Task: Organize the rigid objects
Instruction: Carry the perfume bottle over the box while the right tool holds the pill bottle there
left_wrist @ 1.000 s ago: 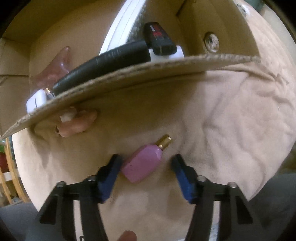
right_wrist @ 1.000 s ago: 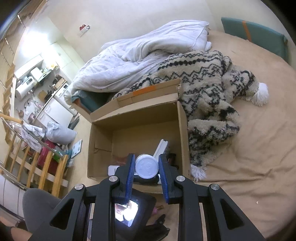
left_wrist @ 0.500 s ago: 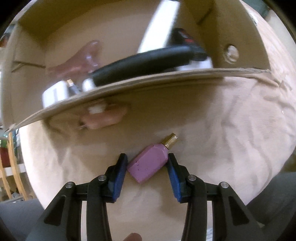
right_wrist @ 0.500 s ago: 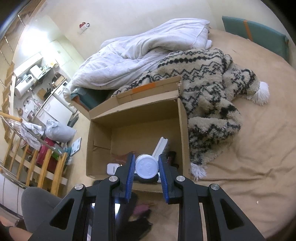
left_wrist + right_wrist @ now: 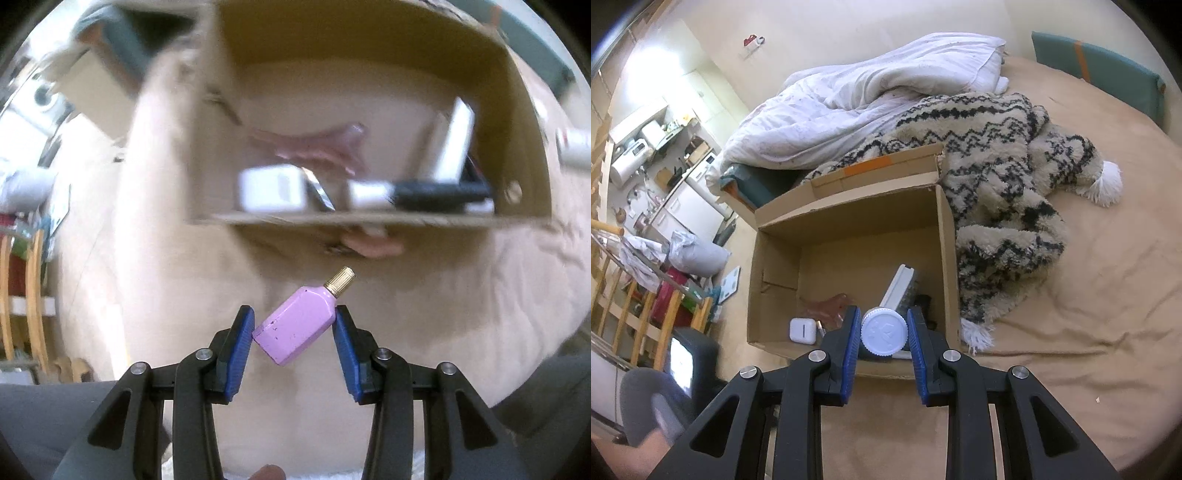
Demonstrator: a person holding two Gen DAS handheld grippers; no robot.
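The left gripper (image 5: 293, 334), spread around the pink bottle (image 5: 298, 324) 1 second ago, now clenches it above the bed near the cardboard box (image 5: 369, 219) (right gripper (image 5: 880, 334) grasps a white-capped jar (image 5: 884, 331)), so boxing looks next.

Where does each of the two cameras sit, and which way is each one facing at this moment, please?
Left wrist: on the left gripper, facing steeply down at the tan bedcover; its blue fingers clamp a pink bottle; a fingertip shows below.
Right wrist: on the right gripper, slanting down across the bed; its fingers grip a white-capped container; a grey-clad leg shows.
Shared: the cardboard box and the white case inside.
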